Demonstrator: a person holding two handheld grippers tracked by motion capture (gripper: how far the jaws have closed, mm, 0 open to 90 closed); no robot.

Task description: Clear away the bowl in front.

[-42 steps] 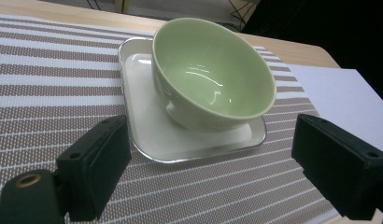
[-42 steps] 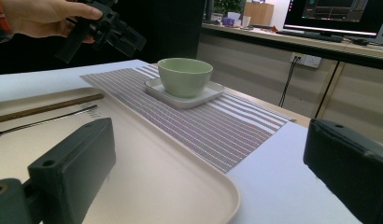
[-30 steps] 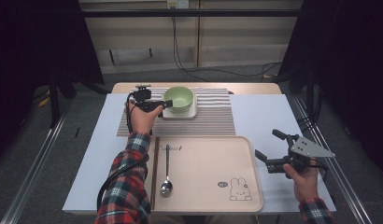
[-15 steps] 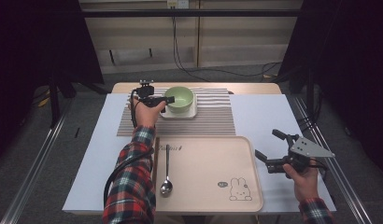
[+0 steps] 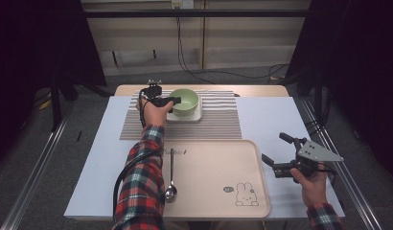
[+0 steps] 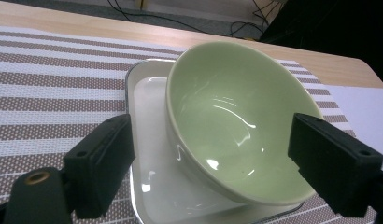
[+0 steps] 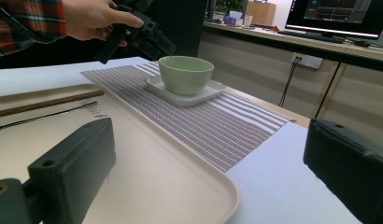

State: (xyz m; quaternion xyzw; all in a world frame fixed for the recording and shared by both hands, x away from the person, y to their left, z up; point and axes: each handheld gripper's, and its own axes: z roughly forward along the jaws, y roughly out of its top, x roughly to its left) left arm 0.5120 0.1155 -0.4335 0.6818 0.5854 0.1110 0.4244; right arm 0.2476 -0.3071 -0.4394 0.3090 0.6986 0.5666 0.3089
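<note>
While the left tongs [image 5: 171,100] sit at the near-left side of the green bowl [image 5: 185,101], nothing is gripped yet: in the left gripper view the two black jaws stand wide, one either side of the bowl [image 6: 236,121], pads clear of the wall. They have just been closing a little, with the bowl between them but not pinched. The bowl sits on a small white square dish [image 5: 196,115] on the striped mat [image 5: 223,122], far side of the surface [image 5: 276,115], well apart from the beige tray [image 5: 209,165] that carries the spoon [image 5: 171,184] and a chopstick [image 7: 45,103]. My read is that the step is a rim grab on the bowl. To do it well: drop one jaw inside the rim and keep the other outside, since the full width looks too much for a straddle; bite the wall squarely, not at the lip edge, as glazed ceramic will likely slip. Close slowly until the pads seat, then lift straight up so the dish stays put. Watch that the lower jaw does not hook the dish's raised edge. The right tongs [image 5: 276,158] hover gaping and empty, off the tray's right edge; keep them parked there.
</note>
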